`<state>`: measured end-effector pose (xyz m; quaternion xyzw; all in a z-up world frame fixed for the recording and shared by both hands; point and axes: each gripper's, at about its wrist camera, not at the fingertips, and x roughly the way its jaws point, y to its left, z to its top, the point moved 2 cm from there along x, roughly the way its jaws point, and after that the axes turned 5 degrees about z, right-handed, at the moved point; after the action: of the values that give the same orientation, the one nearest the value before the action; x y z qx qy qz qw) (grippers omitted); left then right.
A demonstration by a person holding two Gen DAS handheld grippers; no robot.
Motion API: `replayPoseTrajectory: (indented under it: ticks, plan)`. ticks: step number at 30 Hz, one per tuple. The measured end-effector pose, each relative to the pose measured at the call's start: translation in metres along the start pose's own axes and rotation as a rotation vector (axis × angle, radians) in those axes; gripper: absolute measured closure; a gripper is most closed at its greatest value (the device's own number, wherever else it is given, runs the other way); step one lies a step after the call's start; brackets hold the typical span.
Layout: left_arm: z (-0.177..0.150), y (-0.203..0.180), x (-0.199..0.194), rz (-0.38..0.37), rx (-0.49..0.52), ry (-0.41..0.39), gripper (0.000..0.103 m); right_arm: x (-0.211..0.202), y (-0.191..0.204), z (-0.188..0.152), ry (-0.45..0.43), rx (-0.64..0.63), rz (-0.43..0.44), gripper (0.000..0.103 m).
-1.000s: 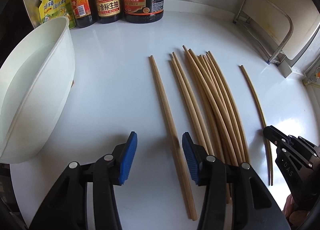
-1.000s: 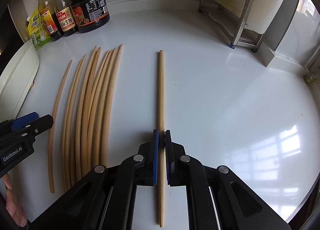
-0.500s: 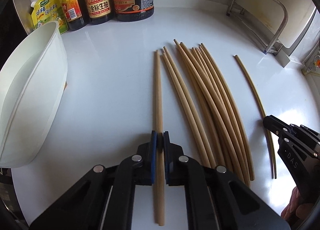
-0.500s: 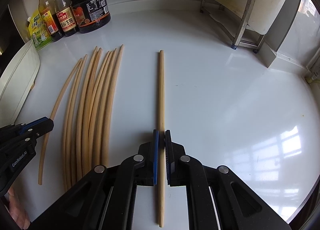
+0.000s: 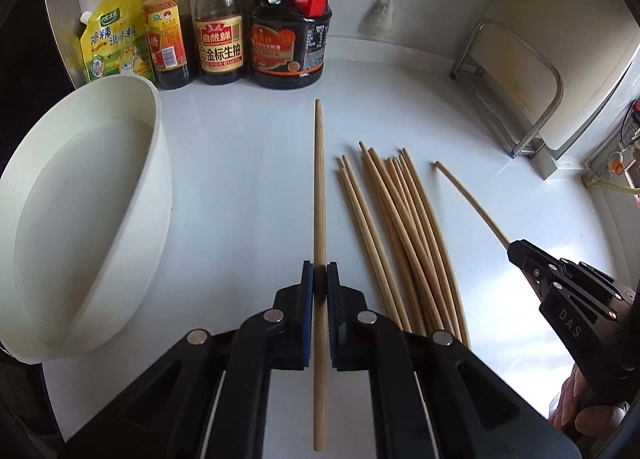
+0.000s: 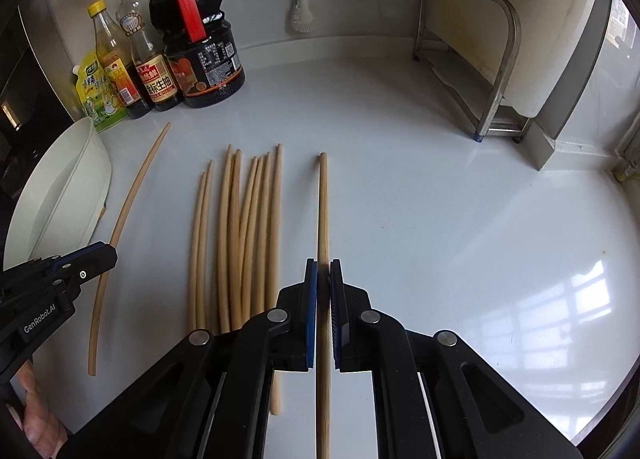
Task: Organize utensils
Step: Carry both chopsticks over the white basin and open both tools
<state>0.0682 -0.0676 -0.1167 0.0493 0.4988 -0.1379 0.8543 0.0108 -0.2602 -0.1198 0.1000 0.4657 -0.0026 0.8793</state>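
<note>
Chopsticks are the business here, seen first from the left wrist. The left gripper [image 5: 319, 279] has its fingers [image 5: 307, 291] closed on one chopstick [image 5: 319, 195], which runs straight ahead between the blue pads and sticks out behind them too. Just right of it a loose bundle of chopsticks [image 5: 400, 243] lies on the white tabletop [image 5: 240, 187], fanned toward the back edge. Farther right the right gripper [image 5: 516, 251] holds a second chopstick [image 5: 468, 199] by its near part, its tip pointing toward the back. A white bowl [image 5: 156, 163] sits at the left edge of the tabletop. Along the back edge stand three sauce bottles [image 5: 220, 47] and a yellow pouch [image 5: 114, 39]. A metal rack [image 5: 536, 107] stands at the back right corner.

From the right wrist, the right gripper [image 6: 323, 271] has its fingers [image 6: 335, 283] shut on its chopstick [image 6: 322, 203], which points ahead. The bundle [image 6: 240, 235] lies just to its left on the tabletop [image 6: 440, 199]. Beyond that, the left gripper [image 6: 106, 255] holds its chopstick [image 6: 132, 191] near the bowl [image 6: 96, 163]. The bottles [image 6: 160, 79] and rack [image 6: 500, 71] line the back edge. Part of a hand [image 6: 36, 419] shows at the lower left.
</note>
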Motion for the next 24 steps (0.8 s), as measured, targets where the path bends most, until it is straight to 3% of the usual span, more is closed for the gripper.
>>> replayPoseTrajectory:
  ticks: [10, 18, 24]
  plan:
    - [0.027, 0.047, -0.041, -0.002, -0.040, -0.072, 0.096, -0.032, 0.062, 0.036, -0.075, -0.052, 0.071, 0.097]
    - [0.040, 0.119, -0.069, 0.060, -0.112, -0.119, 0.096, -0.037, 0.152, 0.062, -0.109, -0.166, 0.196, 0.097]
    - [0.038, 0.182, -0.068, 0.134, -0.171, -0.097, 0.096, -0.015, 0.231, 0.072, -0.083, -0.257, 0.288, 0.097]
